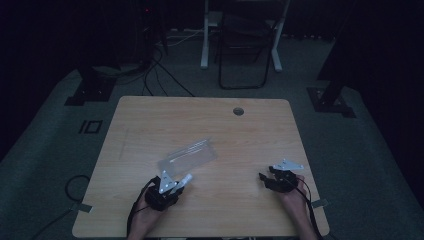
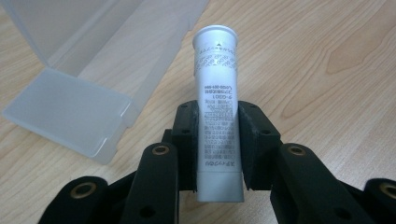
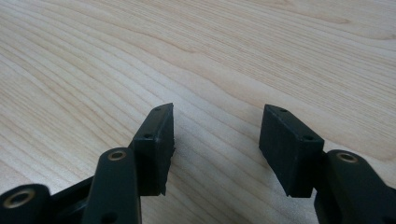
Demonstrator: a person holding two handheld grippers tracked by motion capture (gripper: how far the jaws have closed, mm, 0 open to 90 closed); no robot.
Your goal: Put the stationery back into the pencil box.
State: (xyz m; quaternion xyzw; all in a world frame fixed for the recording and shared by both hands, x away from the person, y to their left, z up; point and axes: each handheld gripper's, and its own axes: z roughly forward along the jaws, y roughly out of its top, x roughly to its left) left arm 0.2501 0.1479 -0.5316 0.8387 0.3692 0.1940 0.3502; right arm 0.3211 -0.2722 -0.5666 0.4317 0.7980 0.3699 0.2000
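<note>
wooden table (image 1: 150,120), clear plastic case (image 1: 187,156) lying on it

Dim lab: bare table (image 1: 150,120), floor cables (image 1: 155,70), stands (image 1: 92,90)

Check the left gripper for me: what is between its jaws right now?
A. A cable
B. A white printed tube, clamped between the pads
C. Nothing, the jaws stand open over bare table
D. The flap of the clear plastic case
B: in the left gripper view the left gripper has both pads pressed on the sides of the white printed tube, while the clear plastic case lies open on the table beside it.
</note>
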